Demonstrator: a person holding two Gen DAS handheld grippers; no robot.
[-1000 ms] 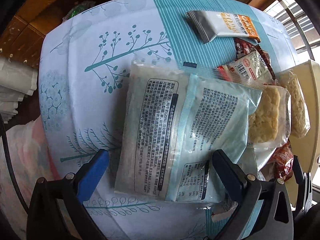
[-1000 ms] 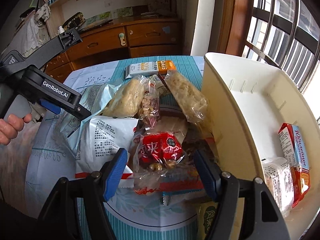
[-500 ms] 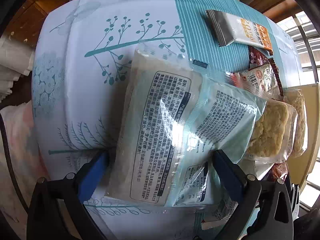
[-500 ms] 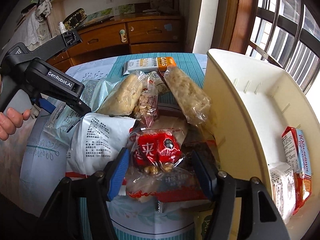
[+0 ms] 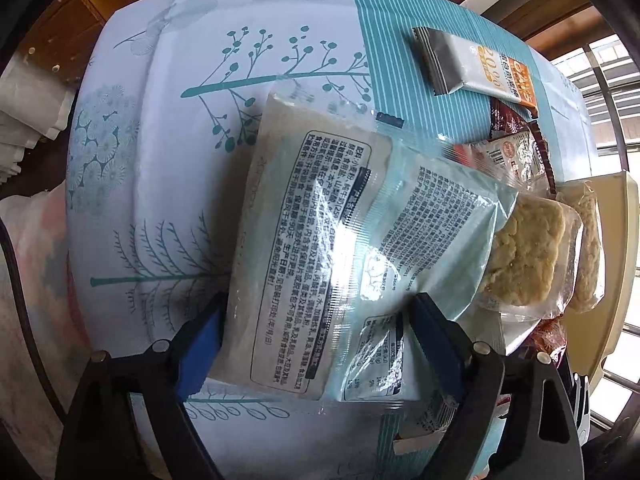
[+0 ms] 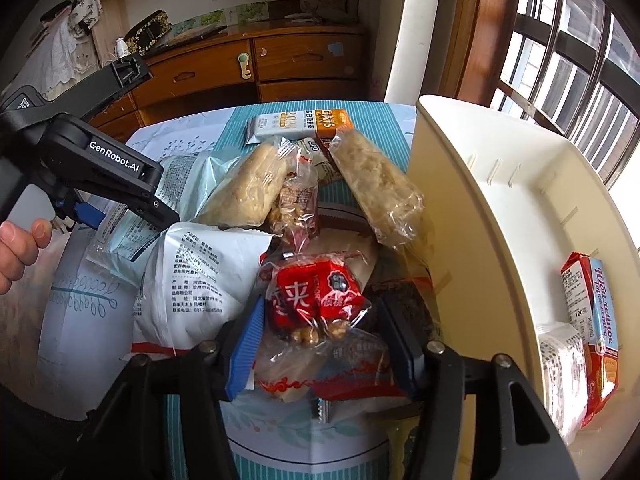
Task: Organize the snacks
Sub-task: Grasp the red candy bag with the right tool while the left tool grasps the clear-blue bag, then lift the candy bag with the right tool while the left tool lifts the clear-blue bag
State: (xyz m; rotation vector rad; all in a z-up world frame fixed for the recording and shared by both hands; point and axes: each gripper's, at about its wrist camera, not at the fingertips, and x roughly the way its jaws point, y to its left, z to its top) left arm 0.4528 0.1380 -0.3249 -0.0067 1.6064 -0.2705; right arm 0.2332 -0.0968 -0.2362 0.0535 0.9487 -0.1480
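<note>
Seen from the left wrist, a whitish packet [image 5: 288, 248] overlaps a light blue packet [image 5: 432, 240], both printed with black text and lying flat on the tablecloth. My left gripper [image 5: 318, 340] points straight down over them. Its jaws are closing with both packets between them, and the left pad is at the whitish packet's edge. In the right wrist view a red nut packet [image 6: 316, 300] tops the snack pile. My right gripper [image 6: 322, 352] is closing on it, with both pads against its clear wrapper.
A cream bin [image 6: 460, 200] stands at the right and holds a biscuit box [image 6: 592, 320]. Two rice cakes [image 6: 248, 188] [image 6: 380, 184], an oat bar [image 6: 300, 126] and a white bag [image 6: 192, 280] lie around. A hand [image 6: 20, 248] grips the left tool. A wooden dresser [image 6: 280, 68] stands behind.
The left gripper has come down closer to the pale packets and its jaws have narrowed. The right jaws have drawn in around the red nut packet, and that hand stayed put.
</note>
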